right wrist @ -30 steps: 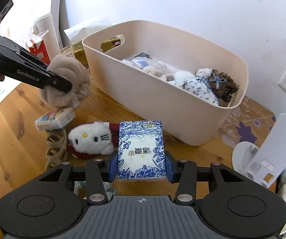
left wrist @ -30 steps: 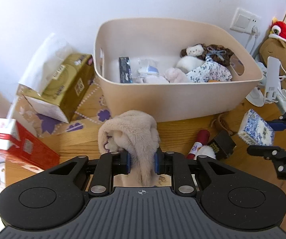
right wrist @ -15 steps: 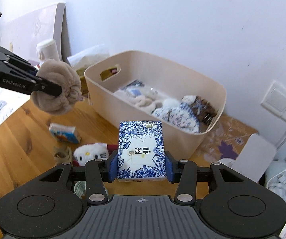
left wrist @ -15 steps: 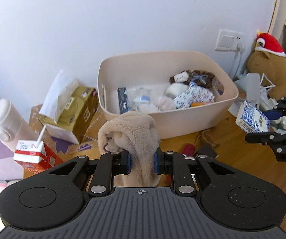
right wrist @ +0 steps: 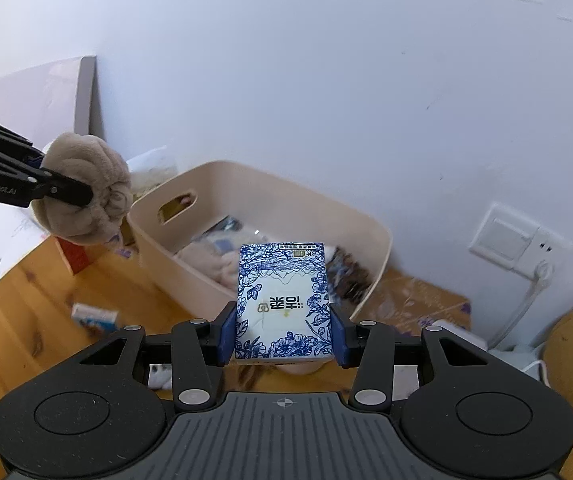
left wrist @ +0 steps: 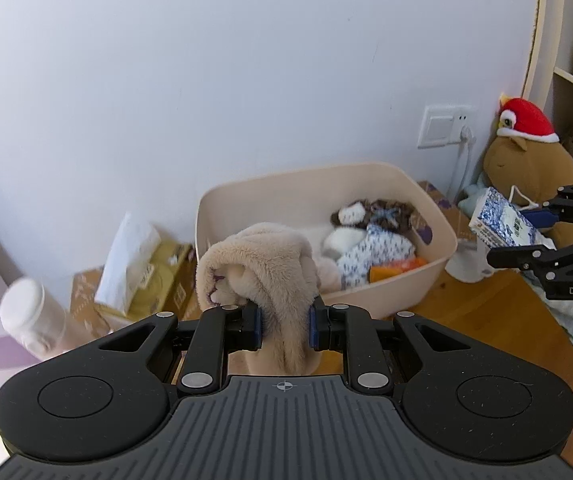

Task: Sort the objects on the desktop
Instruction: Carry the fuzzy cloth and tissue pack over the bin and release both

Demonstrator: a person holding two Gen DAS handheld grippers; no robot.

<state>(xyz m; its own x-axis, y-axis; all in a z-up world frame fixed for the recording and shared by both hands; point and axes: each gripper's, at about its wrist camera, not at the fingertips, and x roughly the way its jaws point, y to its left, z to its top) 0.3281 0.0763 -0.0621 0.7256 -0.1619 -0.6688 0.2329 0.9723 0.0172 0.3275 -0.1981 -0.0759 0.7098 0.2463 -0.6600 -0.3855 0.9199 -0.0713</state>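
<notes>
Clamping a beige plush toy [left wrist: 260, 276] between its blue pads, the left claw [left wrist: 285, 326] is closed on the soft bulk, which bulges above and droops below the grip. In the left wrist view the toy hangs high above the desk [left wrist: 482, 316], and the cream bin [left wrist: 414, 280] lies ahead of it and lower down, its open mouth facing up. The bin's long axis runs across that view, so the near wall is the broad one to clear.

The right claw [right wrist: 283, 330] is likewise closed, on a blue-and-white floral tissue pack [right wrist: 284, 300], held upright with its printed face toward the camera (the characters read upside down). From this side the bin [right wrist: 286, 184] also sits ahead and below, slightly to the left of the pack, with the cut-out handle in its left end wall.

The relation that counts: both loads are raised above the bin's rim and short of it, each on its own side of the bin, the toy [right wrist: 86, 188] to the left end, the pack [left wrist: 502, 220] beyond the right end. Neither is over the opening yet. By my reading the left claw looks the nearer, since its toy already overlaps the bin's near-left corner in its own view. The bin holds other soft things already, piled toward its right half, so the left half appears the freer landing place.
</notes>
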